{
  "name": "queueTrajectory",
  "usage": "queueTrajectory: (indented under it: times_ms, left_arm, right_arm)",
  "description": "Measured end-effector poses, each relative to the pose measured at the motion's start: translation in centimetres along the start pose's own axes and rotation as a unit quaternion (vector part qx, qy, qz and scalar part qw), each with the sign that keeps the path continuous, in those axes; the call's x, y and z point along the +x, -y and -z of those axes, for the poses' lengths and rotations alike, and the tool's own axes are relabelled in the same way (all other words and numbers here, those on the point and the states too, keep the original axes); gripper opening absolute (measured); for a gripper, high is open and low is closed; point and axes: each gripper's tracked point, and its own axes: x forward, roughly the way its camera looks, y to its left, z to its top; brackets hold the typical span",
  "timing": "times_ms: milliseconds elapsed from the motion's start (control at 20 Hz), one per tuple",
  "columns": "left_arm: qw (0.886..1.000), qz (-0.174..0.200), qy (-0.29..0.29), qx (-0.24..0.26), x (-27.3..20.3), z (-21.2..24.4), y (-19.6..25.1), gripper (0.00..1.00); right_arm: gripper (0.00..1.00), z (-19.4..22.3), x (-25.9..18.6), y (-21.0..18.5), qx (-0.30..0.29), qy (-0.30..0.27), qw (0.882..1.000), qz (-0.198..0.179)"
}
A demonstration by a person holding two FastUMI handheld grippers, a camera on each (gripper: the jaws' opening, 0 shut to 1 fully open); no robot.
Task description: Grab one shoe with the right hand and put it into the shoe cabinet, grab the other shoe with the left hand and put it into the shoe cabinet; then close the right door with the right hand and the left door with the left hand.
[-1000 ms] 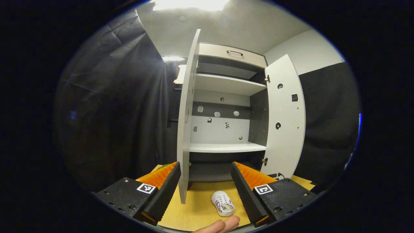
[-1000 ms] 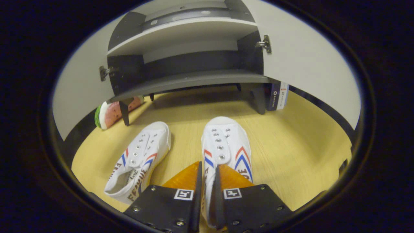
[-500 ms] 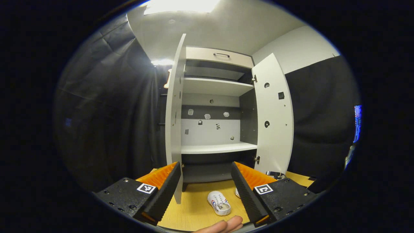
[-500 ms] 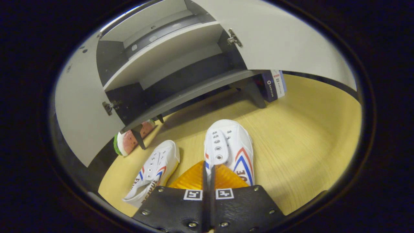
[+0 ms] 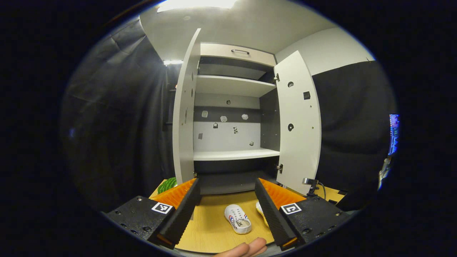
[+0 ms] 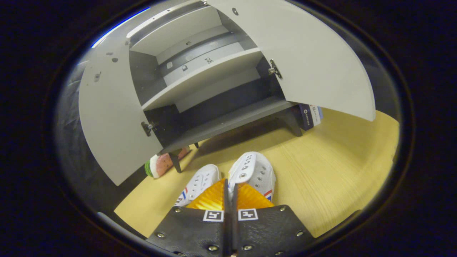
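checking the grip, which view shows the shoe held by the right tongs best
Right gripper view: the white canvas shoe with red and blue stripes sits close, pinched between the right tongs. Left gripper view shows just a sliver of it behind a finger.

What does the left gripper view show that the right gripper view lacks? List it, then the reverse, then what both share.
Left gripper view: the cabinet's top drawer with its handle, the ceiling light, and the left gripper with jaws wide apart.

Right gripper view: the right gripper with jaws closed on a shoe, and a dark blue box beside the cabinet.

Both: the open cabinet with both doors swung out, the second shoe, and the yellow floor.
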Motion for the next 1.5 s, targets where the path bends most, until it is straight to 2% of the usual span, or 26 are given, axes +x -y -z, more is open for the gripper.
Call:
queueTrajectory:
  times_ms: [200, 400, 650, 800, 1000, 1150, 1350, 1500]
  left_arm:
    - [0.999, -0.013, -0.027, -0.011, 2.0, 2.0, -1.0, 0.95]
    - [1.000, -0.013, -0.024, -0.013, 4.0, 2.6, -1.1, 0.95]
    - [0.999, -0.019, -0.016, -0.023, 6.7, 2.7, -1.6, 0.95]
    - [0.999, -0.013, -0.016, -0.037, 8.4, 3.2, -1.5, 0.95]
    - [0.998, 0.014, -0.041, -0.052, 10.0, 5.2, -0.6, 0.96]
    - [0.999, 0.004, -0.034, -0.038, 11.1, 5.3, -1.2, 0.96]
    - [0.999, 0.005, -0.015, -0.031, 11.9, 4.8, -1.2, 0.96]
    - [0.999, 0.006, -0.013, -0.037, 12.4, 5.1, -1.1, 0.95]
  right_arm:
    - [0.00, -3.9, -1.6, -1.7, -0.027, 0.030, 0.999, -0.005]
    - [0.00, -8.9, -2.7, -3.9, -0.076, 0.058, 0.995, -0.009]
    - [0.01, -17.4, -3.6, -6.9, -0.109, 0.095, 0.989, -0.021]
    - [0.01, -23.2, -3.0, -8.1, -0.133, 0.114, 0.985, -0.011]
    - [0.01, -29.7, -1.4, -9.7, -0.164, 0.136, 0.977, 0.005]
    - [0.01, -33.7, 0.3, -11.1, -0.192, 0.141, 0.971, 0.016]
    - [0.01, -37.5, 4.5, -13.3, -0.216, 0.127, 0.968, 0.015]
    - [0.01, -38.7, 8.9, -13.8, -0.244, 0.096, 0.965, 0.022]
